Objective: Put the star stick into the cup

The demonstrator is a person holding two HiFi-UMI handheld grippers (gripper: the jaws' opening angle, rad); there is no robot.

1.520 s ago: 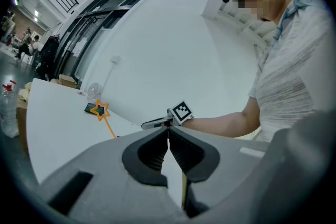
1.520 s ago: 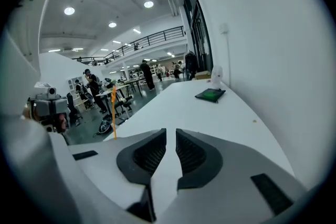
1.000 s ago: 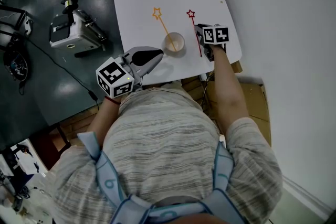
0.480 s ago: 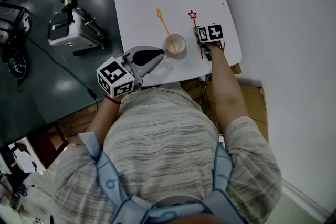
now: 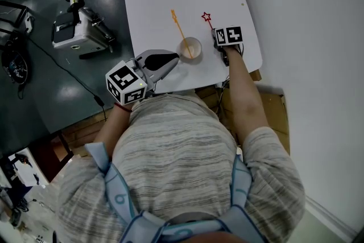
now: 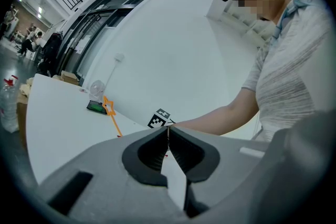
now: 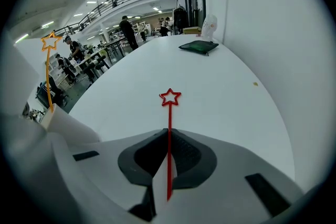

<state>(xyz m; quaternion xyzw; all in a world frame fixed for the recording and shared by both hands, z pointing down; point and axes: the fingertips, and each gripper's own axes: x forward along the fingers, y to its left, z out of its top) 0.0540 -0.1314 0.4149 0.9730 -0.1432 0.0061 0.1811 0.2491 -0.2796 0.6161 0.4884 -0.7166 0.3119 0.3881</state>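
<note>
Nearest, our left gripper (image 6: 167, 131) sat closed and empty beside the cup (image 5: 190, 48). Further out, our right gripper (image 7: 168, 131) pinched the red star stick (image 7: 169, 107) just right of the cup; we judged it best to lift, tilt its tail over the rim, then release.

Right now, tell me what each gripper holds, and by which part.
Right gripper: red star stick, clamped on its shaft below the star. Left gripper: shut, empty.
</note>
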